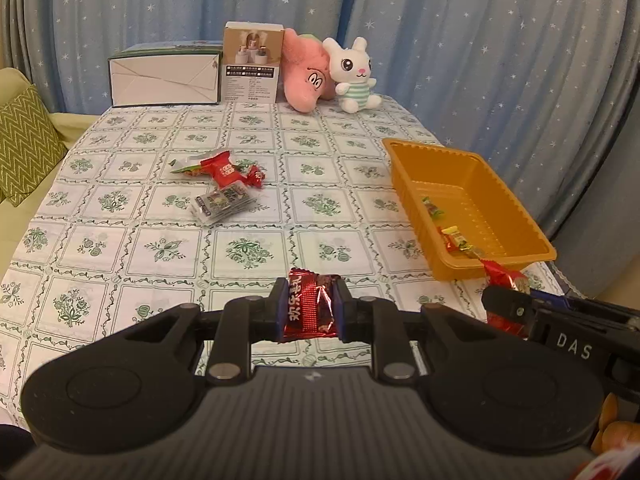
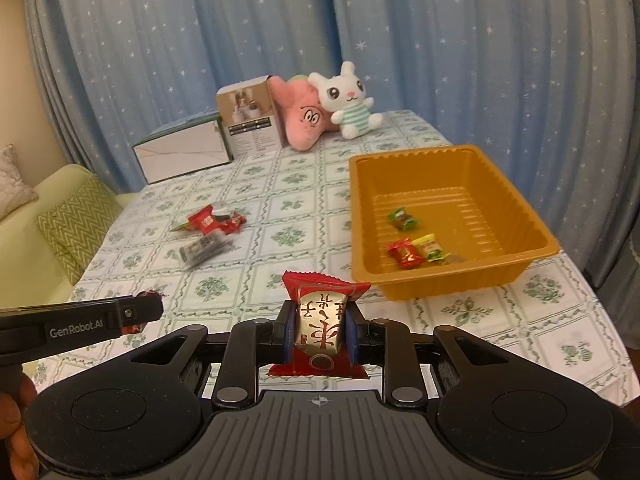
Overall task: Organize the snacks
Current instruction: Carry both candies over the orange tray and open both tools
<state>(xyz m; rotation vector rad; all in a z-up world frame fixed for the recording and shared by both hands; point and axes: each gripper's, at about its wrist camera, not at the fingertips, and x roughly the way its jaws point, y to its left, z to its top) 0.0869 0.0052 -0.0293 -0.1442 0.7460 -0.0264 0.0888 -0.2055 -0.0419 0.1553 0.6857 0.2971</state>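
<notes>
We work over the bench (image 2: 280,184), its patterned cloth bare enough that loose snacks show up easily. At its right side stands the orange tray (image 2: 360,216), open-topped and within reach of both arms, which we judge is the collecting place: three small candies (image 2: 404,254) already lie on its floor. Further back, the remaining pile (image 1: 224,184) of wrappers waits in mid-bench, well apart from the tray. Our left hand-held gripper (image 1: 310,306) is clamped nearly closed on a dark red foil candy (image 1: 308,304), carried clear of the cloth. Our right hand-held gripper (image 2: 318,330) pinches a red-and-gold packet (image 2: 320,320) likewise, near the tray's front wall, probably for dropping in.
</notes>
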